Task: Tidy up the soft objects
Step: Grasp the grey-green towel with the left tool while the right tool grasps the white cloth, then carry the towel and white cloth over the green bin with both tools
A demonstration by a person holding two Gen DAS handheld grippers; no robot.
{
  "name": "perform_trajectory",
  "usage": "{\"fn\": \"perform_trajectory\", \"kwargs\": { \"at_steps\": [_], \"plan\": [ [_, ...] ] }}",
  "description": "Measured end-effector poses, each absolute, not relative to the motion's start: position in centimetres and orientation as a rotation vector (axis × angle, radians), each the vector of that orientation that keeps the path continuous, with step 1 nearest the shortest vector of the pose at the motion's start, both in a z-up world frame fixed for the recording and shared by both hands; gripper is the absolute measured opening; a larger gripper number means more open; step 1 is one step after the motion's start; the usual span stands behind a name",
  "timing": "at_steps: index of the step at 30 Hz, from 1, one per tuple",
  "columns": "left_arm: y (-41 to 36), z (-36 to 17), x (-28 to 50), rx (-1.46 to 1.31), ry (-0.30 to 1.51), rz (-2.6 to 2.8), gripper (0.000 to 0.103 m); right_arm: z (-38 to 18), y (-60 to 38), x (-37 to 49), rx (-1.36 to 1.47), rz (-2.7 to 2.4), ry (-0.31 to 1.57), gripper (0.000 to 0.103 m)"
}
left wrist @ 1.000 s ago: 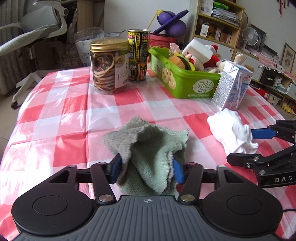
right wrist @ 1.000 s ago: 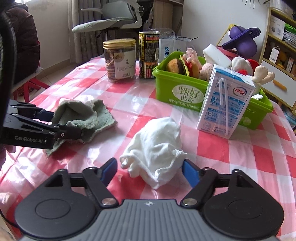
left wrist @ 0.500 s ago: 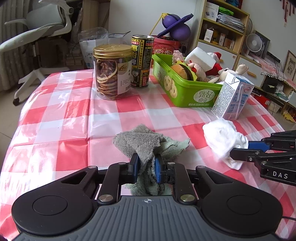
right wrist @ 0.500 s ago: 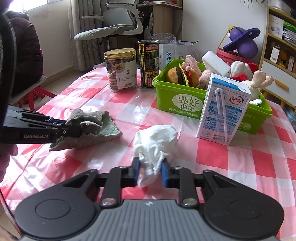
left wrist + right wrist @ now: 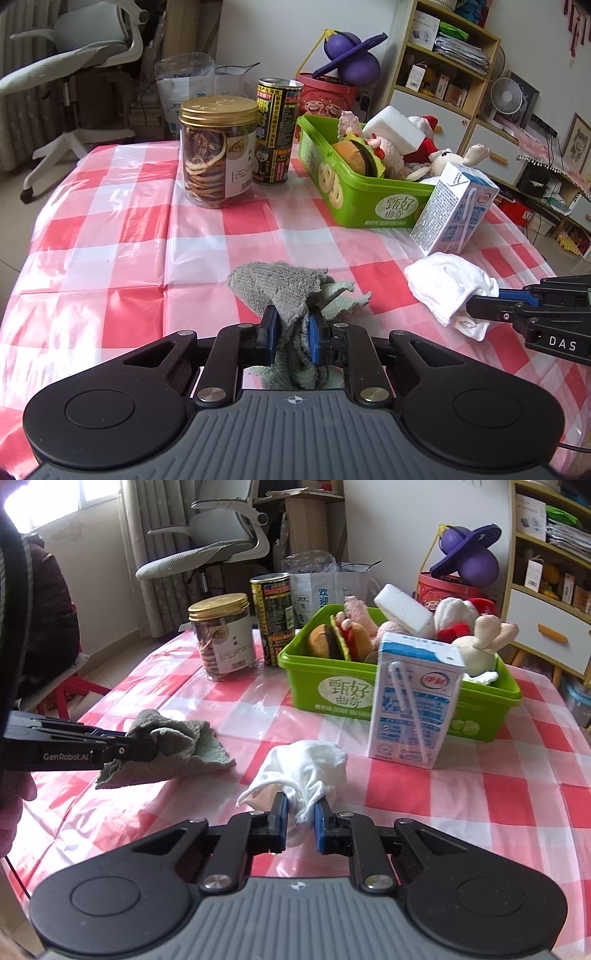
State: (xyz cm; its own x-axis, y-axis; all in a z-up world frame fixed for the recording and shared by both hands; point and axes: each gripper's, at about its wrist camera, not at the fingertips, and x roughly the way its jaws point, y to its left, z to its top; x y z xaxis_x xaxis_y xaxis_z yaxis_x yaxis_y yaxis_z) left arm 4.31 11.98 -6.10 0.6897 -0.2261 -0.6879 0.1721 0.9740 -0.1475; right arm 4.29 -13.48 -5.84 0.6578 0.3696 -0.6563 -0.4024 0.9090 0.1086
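Green towel [image 5: 286, 291] sits bunched at 6 o'clock in my left view, pinched between the blue pads of my left gripper [image 5: 291, 334], whose jaws are clamped tight on its folds; part of the towel trails onto the red-and-white checked tablecloth [image 5: 110, 236]. Seen from my right camera, that same towel [image 5: 173, 746] lies at 9 o'clock with one flap spread flat on the cloth. My right gripper [image 5: 299, 821] is closed on the white cloth [image 5: 306, 768], a crumpled wad at 6 o'clock in its own view and at 3 o'clock in the left view [image 5: 447, 288]. Just beyond the white cloth, toward 1 o'clock, stands a milk carton [image 5: 413, 701], upright, with a straw on its front. Behind the carton is the green plastic bin [image 5: 332, 686], holding a plush hamburger [image 5: 332, 640], a white sponge block [image 5: 402, 609], a Santa plush [image 5: 461, 616] and a cream rabbit plush [image 5: 484, 642]. At 11 o'clock stand a gold-lidded jar of dried slices [image 5: 225, 638] and a tall black-and-yellow can [image 5: 271, 620], side by side and upright. An office chair [image 5: 207, 550] stands past the table's far edge.
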Motion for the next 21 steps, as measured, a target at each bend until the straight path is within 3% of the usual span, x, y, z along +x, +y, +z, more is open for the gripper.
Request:
{"fn": "perform_trajectory", "kwargs": {
  "at_steps": [21],
  "plan": [
    [8.9, -2.9, 5.9, -0.170, 0.722, -0.279, 0.015, -3.3, -21.1, 4.9, 0.116, 0.311, 0.679, 0.008]
  ]
}}
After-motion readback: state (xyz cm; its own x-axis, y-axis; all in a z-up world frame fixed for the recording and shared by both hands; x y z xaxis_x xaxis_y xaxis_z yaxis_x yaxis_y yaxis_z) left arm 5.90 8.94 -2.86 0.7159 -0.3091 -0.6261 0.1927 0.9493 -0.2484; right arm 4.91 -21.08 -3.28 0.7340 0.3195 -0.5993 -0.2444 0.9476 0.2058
